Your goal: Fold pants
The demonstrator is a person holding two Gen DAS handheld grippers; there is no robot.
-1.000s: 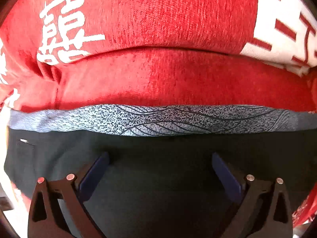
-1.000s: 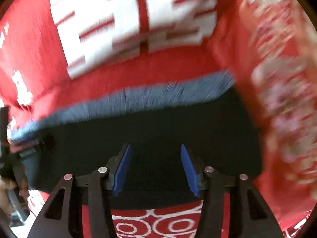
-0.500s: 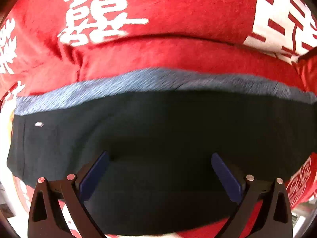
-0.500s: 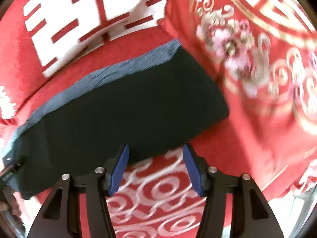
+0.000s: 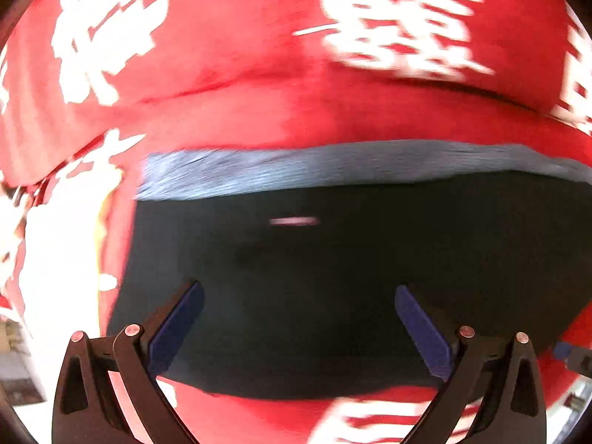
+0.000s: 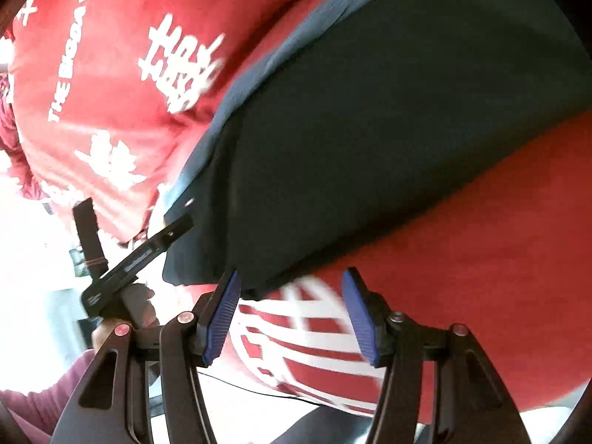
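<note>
Grippers both spread and empty: left gripper [image 5: 299,318] hangs over the near part of the black pants [image 5: 333,277], right gripper [image 6: 292,310] sits just off their near corner, over the red cloth [image 6: 481,259]. Pants lie flat as a folded dark slab on the red cloth with white characters, grey waistband [image 5: 296,170] along the far edge. Motion blur in left view.
</note>
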